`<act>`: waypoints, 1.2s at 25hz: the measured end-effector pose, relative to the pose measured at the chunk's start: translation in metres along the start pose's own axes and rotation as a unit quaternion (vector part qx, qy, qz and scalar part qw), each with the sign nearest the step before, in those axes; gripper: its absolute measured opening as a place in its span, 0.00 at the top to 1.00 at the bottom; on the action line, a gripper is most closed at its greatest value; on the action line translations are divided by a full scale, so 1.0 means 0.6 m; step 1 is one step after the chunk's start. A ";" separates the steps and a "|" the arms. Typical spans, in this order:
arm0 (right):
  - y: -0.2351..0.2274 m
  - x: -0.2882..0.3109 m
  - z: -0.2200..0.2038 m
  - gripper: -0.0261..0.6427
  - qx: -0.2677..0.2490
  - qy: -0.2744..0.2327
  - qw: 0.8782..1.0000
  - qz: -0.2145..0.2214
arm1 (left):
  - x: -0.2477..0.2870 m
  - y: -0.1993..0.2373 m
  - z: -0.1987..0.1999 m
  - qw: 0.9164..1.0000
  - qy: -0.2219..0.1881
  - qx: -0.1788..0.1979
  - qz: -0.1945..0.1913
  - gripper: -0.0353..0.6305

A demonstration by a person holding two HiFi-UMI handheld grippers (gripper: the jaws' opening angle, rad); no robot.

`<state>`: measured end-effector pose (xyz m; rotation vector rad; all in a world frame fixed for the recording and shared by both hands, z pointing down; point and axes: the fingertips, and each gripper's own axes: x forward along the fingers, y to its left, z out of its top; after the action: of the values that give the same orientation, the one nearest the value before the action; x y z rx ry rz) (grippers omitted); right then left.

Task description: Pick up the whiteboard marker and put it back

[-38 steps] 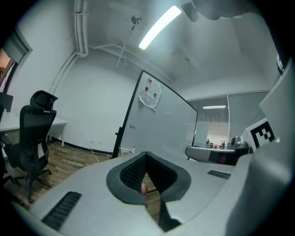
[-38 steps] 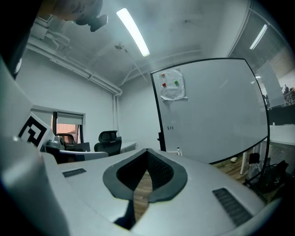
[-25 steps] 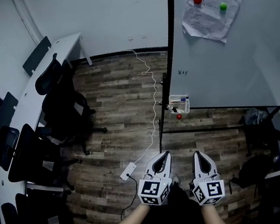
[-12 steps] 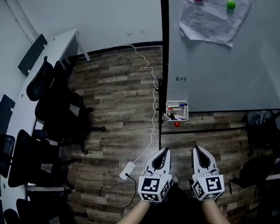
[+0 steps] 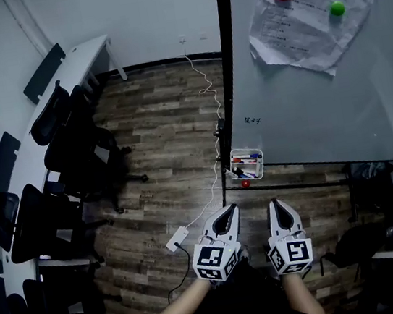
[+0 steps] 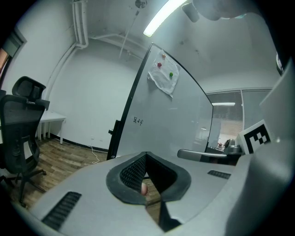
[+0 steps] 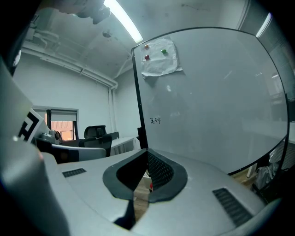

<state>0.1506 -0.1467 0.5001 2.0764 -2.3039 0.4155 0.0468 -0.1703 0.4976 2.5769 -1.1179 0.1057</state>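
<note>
Now: left gripper and right gripper, fingers pressed together, both empty. Whiteboard marker in tray ahead of fingers, nearer than before; pickup not yet begun.

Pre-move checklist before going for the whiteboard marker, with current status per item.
1. Left gripper empty: ok, jaws together, nothing between them.
2. Right gripper empty: ok, same.
3. Jaws open for a grasp: not ok, both pairs are shut.
4. Marker located: ok, whiteboard markers lie in the small white tray at the lower left corner of the large white whiteboard.
5. Grippers at the tray: not ok, both are well short of it.
6. Which marker to take: cannot tell.
</note>
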 end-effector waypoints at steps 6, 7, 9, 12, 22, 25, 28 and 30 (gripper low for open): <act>-0.026 0.048 -0.011 0.94 -0.005 0.018 1.000 0.010 | 0.038 0.008 -0.004 1.000 0.005 -0.008 0.008 0.93; -0.031 0.055 -0.013 0.94 -0.005 0.020 1.000 0.010 | 0.044 0.009 -0.004 1.000 0.005 -0.009 0.010 0.93; -0.039 0.071 -0.018 0.94 -0.005 0.026 1.000 0.012 | 0.058 0.011 -0.002 1.000 0.005 -0.010 0.012 0.93; -0.049 0.094 -0.027 0.94 -0.004 0.036 0.999 0.015 | 0.077 0.015 0.001 1.000 0.007 -0.009 0.016 0.93; -0.081 0.180 -0.058 0.94 0.006 0.065 0.997 0.029 | 0.123 0.033 -0.018 0.999 0.026 -0.015 0.027 0.93; -0.091 0.203 -0.074 0.90 0.007 0.077 0.997 0.031 | 0.129 0.036 -0.030 0.999 0.035 -0.021 0.031 0.93; -0.099 0.223 -0.090 0.86 0.009 0.089 0.995 0.034 | 0.136 0.038 -0.034 0.999 0.034 -0.024 0.027 0.93; -0.103 0.232 -0.101 0.83 0.008 0.099 0.994 0.037 | 0.139 0.041 -0.039 0.999 0.035 -0.023 0.029 0.93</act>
<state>0.1844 -0.2751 0.5959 1.8653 -2.2736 0.6127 0.0880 -0.2367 0.5428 2.4811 -1.1544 0.1805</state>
